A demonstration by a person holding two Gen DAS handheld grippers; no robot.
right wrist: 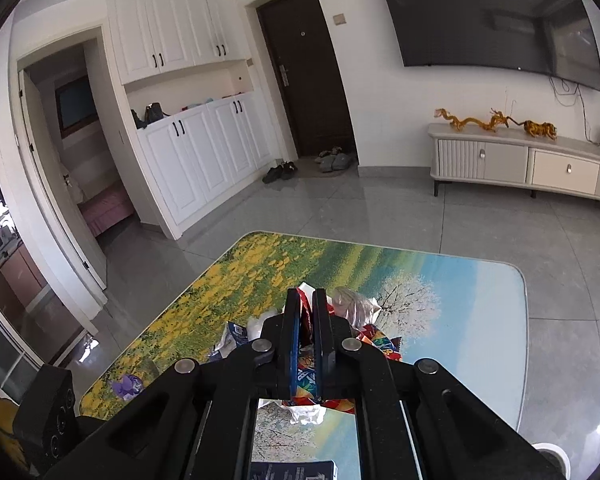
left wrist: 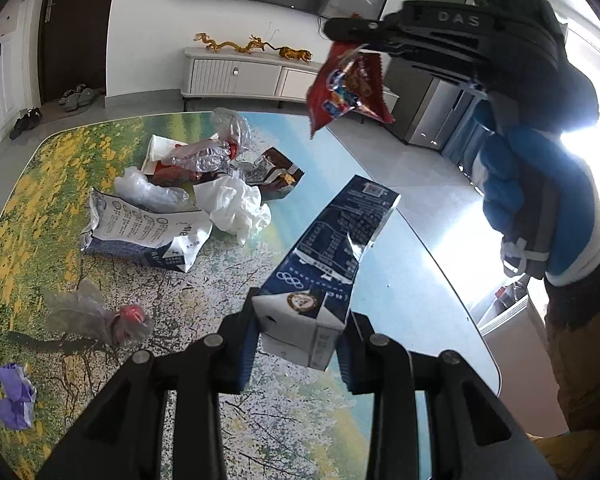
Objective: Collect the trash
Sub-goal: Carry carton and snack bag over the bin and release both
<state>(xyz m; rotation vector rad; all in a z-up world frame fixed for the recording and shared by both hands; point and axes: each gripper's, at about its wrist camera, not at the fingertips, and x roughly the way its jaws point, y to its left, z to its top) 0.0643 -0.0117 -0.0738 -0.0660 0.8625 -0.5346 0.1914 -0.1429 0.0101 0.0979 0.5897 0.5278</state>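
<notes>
My left gripper (left wrist: 300, 320) is shut on a dark blue and white milk carton (left wrist: 328, 256) and holds it above the table (left wrist: 40, 208). My right gripper (right wrist: 306, 304) is shut on a red snack wrapper (right wrist: 306, 320); in the left wrist view the right gripper (left wrist: 356, 30) hangs the wrapper (left wrist: 348, 88) high over the table's far right side. A pile of trash lies on the table: a flattened white and blue carton (left wrist: 148, 236), white crumpled plastic (left wrist: 236, 204), clear plastic bottles (left wrist: 204, 156), a brown wrapper (left wrist: 276, 170).
A clear bag with a red cap (left wrist: 100, 316) and a purple wrapper (left wrist: 14, 396) lie near the table's left front. A white bin (left wrist: 508, 316) stands on the floor to the right. A TV cabinet (left wrist: 240, 76) stands behind.
</notes>
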